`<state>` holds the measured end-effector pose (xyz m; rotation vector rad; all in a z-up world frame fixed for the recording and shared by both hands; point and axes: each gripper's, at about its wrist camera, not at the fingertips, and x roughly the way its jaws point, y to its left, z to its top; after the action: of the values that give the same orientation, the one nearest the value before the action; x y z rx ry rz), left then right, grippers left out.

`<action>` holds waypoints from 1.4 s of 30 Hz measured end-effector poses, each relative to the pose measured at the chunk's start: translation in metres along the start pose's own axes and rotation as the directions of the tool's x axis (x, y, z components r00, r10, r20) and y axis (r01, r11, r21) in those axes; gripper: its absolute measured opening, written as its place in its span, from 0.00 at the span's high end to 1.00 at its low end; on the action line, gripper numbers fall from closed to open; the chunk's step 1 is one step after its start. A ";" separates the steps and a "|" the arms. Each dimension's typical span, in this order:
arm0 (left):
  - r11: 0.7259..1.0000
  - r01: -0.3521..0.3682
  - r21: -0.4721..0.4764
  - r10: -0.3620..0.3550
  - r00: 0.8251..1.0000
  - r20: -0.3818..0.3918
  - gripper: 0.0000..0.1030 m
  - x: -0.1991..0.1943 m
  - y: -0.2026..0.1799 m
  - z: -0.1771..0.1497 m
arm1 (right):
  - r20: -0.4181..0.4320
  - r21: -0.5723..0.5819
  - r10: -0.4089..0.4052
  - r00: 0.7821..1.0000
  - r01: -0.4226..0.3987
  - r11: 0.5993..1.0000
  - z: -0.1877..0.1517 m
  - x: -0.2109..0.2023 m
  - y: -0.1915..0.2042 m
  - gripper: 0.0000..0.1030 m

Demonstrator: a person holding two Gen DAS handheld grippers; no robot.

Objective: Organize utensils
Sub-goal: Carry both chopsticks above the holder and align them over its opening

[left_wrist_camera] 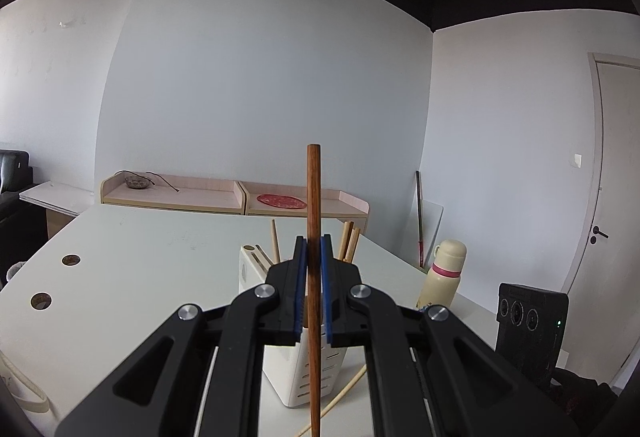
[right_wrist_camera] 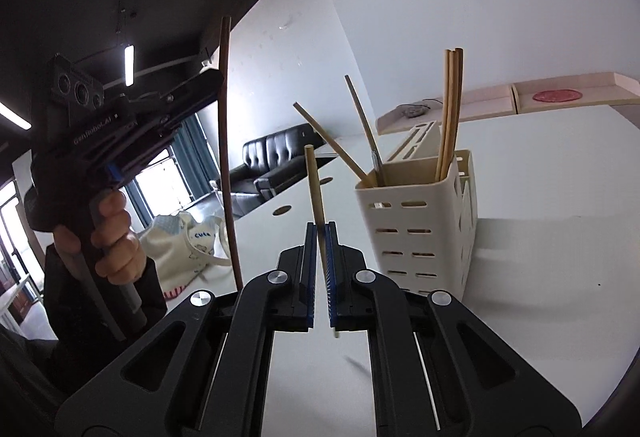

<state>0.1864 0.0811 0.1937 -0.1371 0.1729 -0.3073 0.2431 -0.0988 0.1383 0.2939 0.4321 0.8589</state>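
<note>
My left gripper (left_wrist_camera: 314, 249) is shut on a dark brown chopstick (left_wrist_camera: 313, 205) that stands upright, just in front of the white slotted utensil holder (left_wrist_camera: 298, 369). In the right wrist view that same left gripper (right_wrist_camera: 200, 85) shows at the left, held by a hand (right_wrist_camera: 116, 237), with the dark chopstick (right_wrist_camera: 226, 141) hanging through it. My right gripper (right_wrist_camera: 320, 231) is shut on a pale wooden chopstick (right_wrist_camera: 314, 181), raised above the table to the left of the utensil holder (right_wrist_camera: 416, 237). Several pale chopsticks (right_wrist_camera: 450, 109) stand in the holder.
A pale chopstick (left_wrist_camera: 344, 393) lies on the white table (left_wrist_camera: 140, 277) beside the holder. A cream bottle (left_wrist_camera: 442, 273) stands at the table's right edge. A cloth bag (right_wrist_camera: 188, 249) rests left of the table. Low wooden shelves (left_wrist_camera: 176, 193) line the far wall.
</note>
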 end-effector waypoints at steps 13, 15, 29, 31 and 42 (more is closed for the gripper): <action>1.000 -0.005 0.008 0.005 1.000 0.005 0.93 -0.001 -0.003 -0.002 | -0.066 -0.030 -0.144 0.987 0.142 0.989 -0.007 0.015 -0.015 0.86; 1.000 -0.007 0.008 0.007 1.000 0.010 0.93 -0.002 -0.003 -0.004 | -0.066 -0.069 -0.185 0.980 0.181 0.981 -0.012 0.019 -0.016 0.75; 0.998 -0.030 -0.053 0.029 1.000 -0.011 0.93 -0.002 0.019 -0.019 | -0.330 -0.380 -0.253 0.909 0.117 0.917 -0.065 0.080 0.011 0.63; 0.998 -0.032 -0.062 0.032 0.999 -0.008 0.93 -0.001 0.024 -0.020 | -0.378 -0.398 -0.268 0.886 0.106 0.911 -0.071 0.094 0.011 0.64; 0.995 -0.032 -0.097 0.031 0.999 -0.016 0.93 0.005 0.046 -0.031 | -0.507 -0.405 -0.307 0.805 0.092 0.910 -0.087 0.140 -0.005 0.76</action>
<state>0.1991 0.1199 0.1551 -0.2286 0.2044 -0.2685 0.2854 0.0139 0.0261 -0.3666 0.8274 0.7844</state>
